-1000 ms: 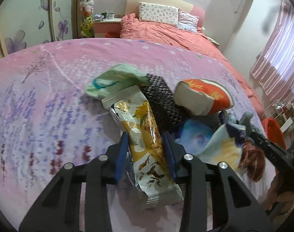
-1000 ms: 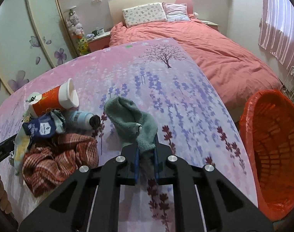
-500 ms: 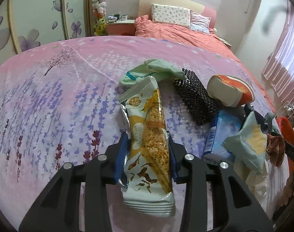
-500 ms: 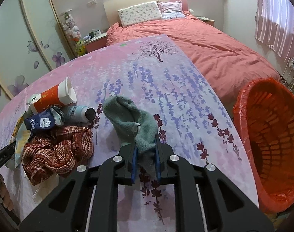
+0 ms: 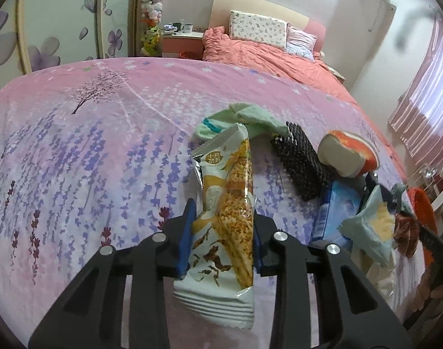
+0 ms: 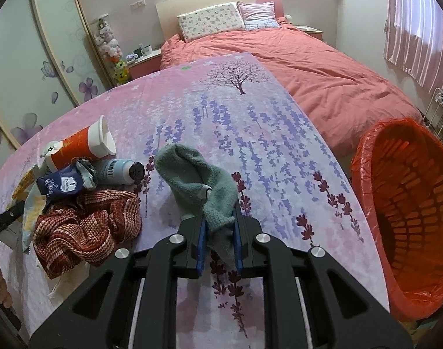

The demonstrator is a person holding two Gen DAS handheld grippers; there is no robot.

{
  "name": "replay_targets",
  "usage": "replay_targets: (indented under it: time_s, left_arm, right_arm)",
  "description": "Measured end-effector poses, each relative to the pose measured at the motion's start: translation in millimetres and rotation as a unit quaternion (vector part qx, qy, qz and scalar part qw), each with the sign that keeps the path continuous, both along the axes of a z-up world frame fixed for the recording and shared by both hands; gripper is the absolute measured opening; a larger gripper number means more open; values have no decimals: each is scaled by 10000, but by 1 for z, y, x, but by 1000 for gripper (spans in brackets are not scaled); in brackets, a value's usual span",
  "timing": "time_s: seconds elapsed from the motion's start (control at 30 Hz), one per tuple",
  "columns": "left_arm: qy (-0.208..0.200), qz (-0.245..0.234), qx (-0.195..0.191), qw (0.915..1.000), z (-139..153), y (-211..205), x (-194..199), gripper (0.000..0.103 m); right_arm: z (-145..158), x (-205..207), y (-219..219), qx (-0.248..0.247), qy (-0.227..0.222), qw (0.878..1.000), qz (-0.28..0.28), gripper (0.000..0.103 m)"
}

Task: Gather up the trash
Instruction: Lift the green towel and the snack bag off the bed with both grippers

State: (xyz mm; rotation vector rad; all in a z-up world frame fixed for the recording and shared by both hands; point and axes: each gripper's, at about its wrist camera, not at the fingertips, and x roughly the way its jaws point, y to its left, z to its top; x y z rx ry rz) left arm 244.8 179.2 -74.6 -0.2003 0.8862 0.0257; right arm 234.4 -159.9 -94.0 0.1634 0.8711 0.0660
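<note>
A yellow and white snack packet stands up between the blue pads of my left gripper, whose jaws are closing and pressing on it, above the pink flowered bedspread. My right gripper is shut on a grey-green towel cloth that trails onto the bedspread. An orange-lined waste basket stands beside the bed, to the right of the right gripper. An orange paper cup, a blue bottle and a dark blue wrapper lie in a pile to its left.
A red knitted cloth lies by the pile. The left wrist view shows a mint sock, a black mesh piece, a blue packet and a pale wrapper. A salmon-covered bed lies beyond.
My left gripper has carried the snack packet leftward, away from the pile of items. The right gripper has kept hold of the green cloth and barely moved.
</note>
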Motion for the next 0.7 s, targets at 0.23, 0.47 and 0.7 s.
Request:
replay_targets:
  time_s: [0.23, 0.47, 0.7]
  left_arm:
    - [42, -121, 331, 9994, -8, -21, -1, 36]
    - [34, -92, 443, 9990, -10, -24, -1, 35]
    - [75, -41, 480, 9988, -10, -20, 0, 35]
  right_arm:
    - [-1, -7, 4, 14, -12, 9999, 137, 15]
    - [-2, -5, -3, 234, -43, 9996, 147, 20]
    - [0, 5, 8, 7, -32, 9997, 237, 31]
